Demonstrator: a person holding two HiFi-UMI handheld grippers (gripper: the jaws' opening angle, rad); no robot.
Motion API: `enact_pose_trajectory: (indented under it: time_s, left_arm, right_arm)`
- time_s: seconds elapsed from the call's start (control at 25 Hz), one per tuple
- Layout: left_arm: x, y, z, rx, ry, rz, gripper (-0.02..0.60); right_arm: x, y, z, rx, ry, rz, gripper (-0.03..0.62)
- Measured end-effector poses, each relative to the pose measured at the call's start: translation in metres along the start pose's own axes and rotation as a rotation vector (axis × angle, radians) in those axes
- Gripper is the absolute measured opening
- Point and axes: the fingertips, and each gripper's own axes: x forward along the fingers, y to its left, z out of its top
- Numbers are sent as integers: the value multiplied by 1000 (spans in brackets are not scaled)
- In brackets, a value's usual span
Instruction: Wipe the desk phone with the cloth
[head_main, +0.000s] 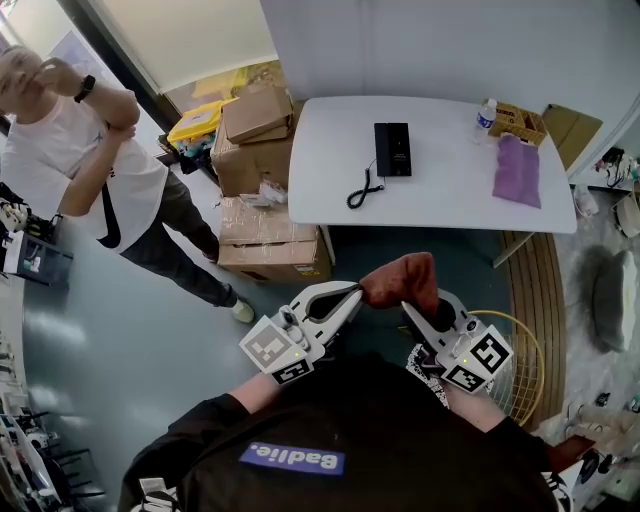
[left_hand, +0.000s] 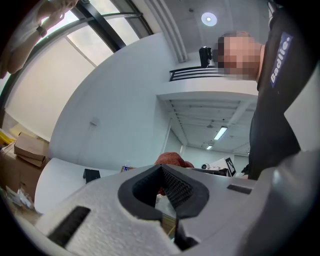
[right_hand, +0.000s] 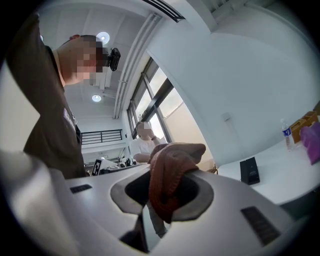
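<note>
Cloth (head_main: 400, 278) sits pinched in your left gripper (head_main: 355, 292) and right gripper (head_main: 412, 305); hold firm and reach for the desk phone (head_main: 392, 148).

phone (head_main: 392, 148): blk, flat, mid-table (head_main: 330, 190) | cloth (head_main: 402, 279): rust-red, bunched, off table

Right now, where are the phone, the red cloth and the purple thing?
desk phone (head_main: 392, 148), head view, middle of its black body.
cloth (head_main: 402, 280), head view, its bunched middle.
purple thing (head_main: 518, 172), head view, its middle.
</note>
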Motion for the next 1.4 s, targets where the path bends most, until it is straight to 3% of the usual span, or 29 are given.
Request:
enact_pose_trajectory:
  time_s: [0.48, 1.0, 1.28, 1.4]
  left_arm:
    - [36, 117, 38, 16, -32, -57, 6]
    - [59, 233, 60, -20, 9, -179, 6]
    - [76, 257, 61, -73, 18, -164, 6]
    - [90, 271, 57, -45, 5, -133, 6]
  right_arm:
    - [92, -64, 17, -30, 25, -58, 94]
    - [203, -126, 33, -32, 26, -159, 94]
    - [221, -154, 34, -17, 52, -152, 94]
    - [223, -174, 38, -7, 52, -130, 94]
